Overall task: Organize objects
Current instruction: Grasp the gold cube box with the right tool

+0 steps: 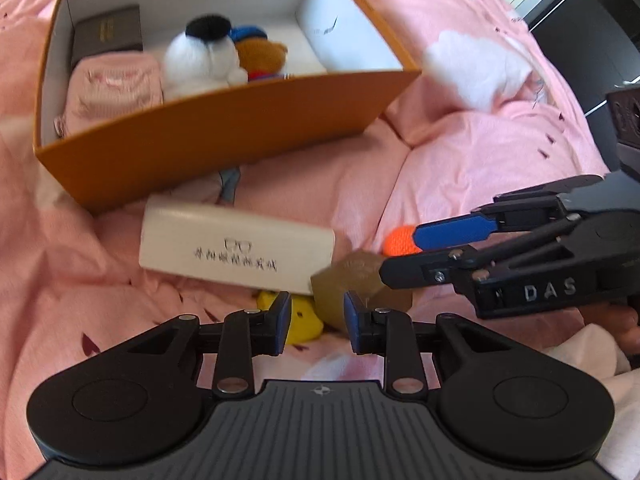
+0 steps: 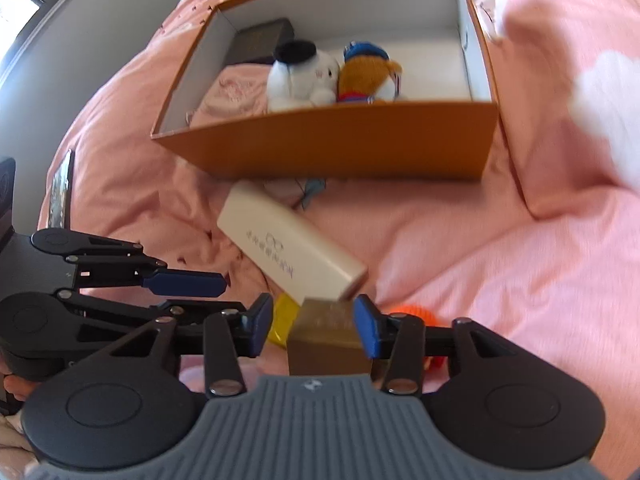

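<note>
A: We've got the right claw (image 2: 314, 322) straddling the small brown box (image 2: 326, 338) on the bed (image 2: 500, 264); jaws apart, the right pad looks against its side, the left pad clear, so nothing clamped yet.

B: We judge it stiff card, light, smooth-sided; we'd pinch the two flat side faces, mid-height, squarely.

A: Left claw (image 1: 317, 320) also parted and empty, hovering over the yellow toy (image 1: 306, 320); that one looks soft.

B: The cream glasses case (image 1: 236, 244) lies just beside, and the orange box (image 1: 224, 148) waits beyond.
</note>
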### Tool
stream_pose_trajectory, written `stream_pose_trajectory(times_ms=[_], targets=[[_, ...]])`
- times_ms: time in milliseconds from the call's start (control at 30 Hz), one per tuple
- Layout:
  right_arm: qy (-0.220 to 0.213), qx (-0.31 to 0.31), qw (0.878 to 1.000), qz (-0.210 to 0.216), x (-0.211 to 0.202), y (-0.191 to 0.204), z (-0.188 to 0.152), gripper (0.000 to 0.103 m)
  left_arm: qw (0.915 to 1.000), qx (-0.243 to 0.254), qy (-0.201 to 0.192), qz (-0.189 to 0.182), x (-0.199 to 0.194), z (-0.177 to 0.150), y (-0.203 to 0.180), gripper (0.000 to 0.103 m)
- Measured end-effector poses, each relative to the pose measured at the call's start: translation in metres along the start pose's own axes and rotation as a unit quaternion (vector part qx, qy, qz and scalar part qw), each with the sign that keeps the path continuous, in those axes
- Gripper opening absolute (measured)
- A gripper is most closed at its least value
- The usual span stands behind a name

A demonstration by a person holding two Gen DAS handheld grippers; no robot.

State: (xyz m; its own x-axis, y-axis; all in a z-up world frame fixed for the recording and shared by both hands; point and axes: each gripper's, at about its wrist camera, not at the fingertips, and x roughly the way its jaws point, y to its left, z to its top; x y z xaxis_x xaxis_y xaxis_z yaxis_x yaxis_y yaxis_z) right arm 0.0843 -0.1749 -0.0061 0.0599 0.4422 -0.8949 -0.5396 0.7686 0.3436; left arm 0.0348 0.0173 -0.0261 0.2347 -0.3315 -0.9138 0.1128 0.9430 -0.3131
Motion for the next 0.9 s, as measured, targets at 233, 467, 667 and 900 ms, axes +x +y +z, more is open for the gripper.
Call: stream_pose_trajectory(times_ms=[233, 467, 667, 900], targets=[[0.039, 0.034, 0.999, -0.014, 0.018, -0.003, -0.017, 0.06, 0.9993, 0.004, 0.013, 0.035, 0.005, -0.009, -0.004, 0.032], [0.043, 0.025, 0.998, -0.041, 0.032, 0.0, -0.017, 0.069, 0.998, -0.007, 0.01, 0.063, 0.008, -0.011, 0.002, 0.033], [0.068, 0.045, 0.996, -0.027, 0.05, -0.005, -0.017, 0.069, 0.9974, -0.03, 0.005, 0.066, 0.007, -0.011, 0.011, 0.038], [0.066, 0.05, 0.996, -0.028, 0.052, -0.006, -0.018, 0.062, 0.9971, -0.031, 0.006, 0.068, 0.009, -0.01, 0.012, 0.038]])
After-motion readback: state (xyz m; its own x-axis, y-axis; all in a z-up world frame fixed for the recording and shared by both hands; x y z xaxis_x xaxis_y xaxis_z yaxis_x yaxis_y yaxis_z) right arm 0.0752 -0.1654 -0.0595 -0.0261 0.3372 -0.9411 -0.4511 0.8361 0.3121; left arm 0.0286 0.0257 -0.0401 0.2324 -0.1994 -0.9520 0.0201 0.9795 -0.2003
